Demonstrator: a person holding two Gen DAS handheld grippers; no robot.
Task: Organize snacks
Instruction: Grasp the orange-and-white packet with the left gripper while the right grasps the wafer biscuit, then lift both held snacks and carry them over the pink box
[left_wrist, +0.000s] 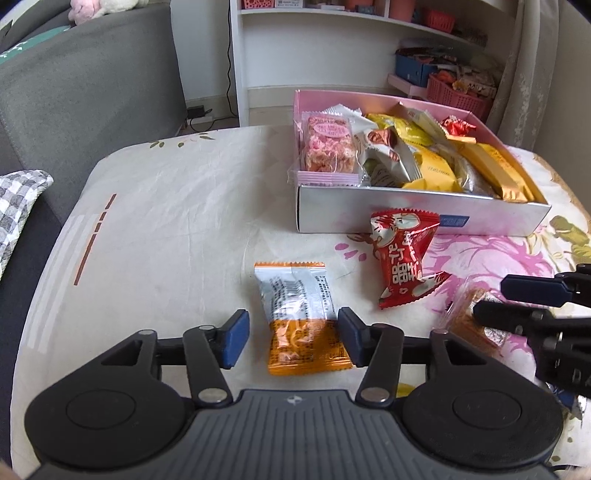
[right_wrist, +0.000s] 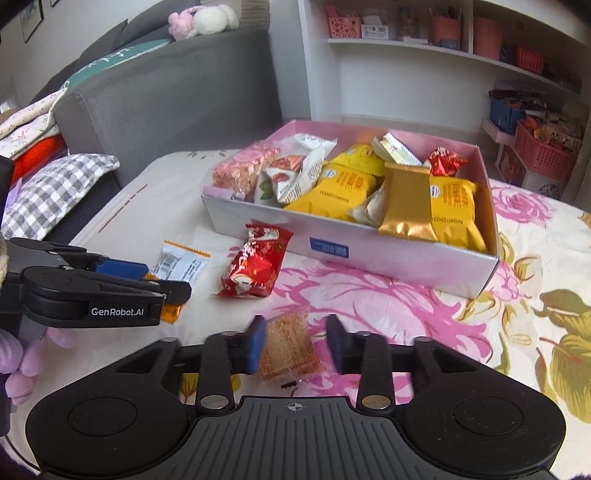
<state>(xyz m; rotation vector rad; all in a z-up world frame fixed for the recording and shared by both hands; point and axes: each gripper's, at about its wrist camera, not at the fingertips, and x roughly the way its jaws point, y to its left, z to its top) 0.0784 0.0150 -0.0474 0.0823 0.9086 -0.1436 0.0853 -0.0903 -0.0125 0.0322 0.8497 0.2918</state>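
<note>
An orange and silver snack packet (left_wrist: 301, 317) lies on the floral cloth between the fingers of my open left gripper (left_wrist: 293, 341); its right pad is at the packet's edge. It also shows in the right wrist view (right_wrist: 183, 264). A clear-wrapped brown cracker (right_wrist: 290, 347) lies between the fingers of my open right gripper (right_wrist: 295, 345), close to the left pad; it also shows in the left wrist view (left_wrist: 467, 319). A red candy packet (left_wrist: 404, 254) (right_wrist: 255, 267) lies in front of the pink box (left_wrist: 417, 218) (right_wrist: 391, 254), which holds several snacks.
A grey sofa (left_wrist: 85, 96) with a checked cushion (right_wrist: 55, 192) stands left of the table. White shelves (right_wrist: 424, 48) and pink baskets (right_wrist: 543, 155) stand behind. The right gripper's body (left_wrist: 546, 306) is at the left view's right edge.
</note>
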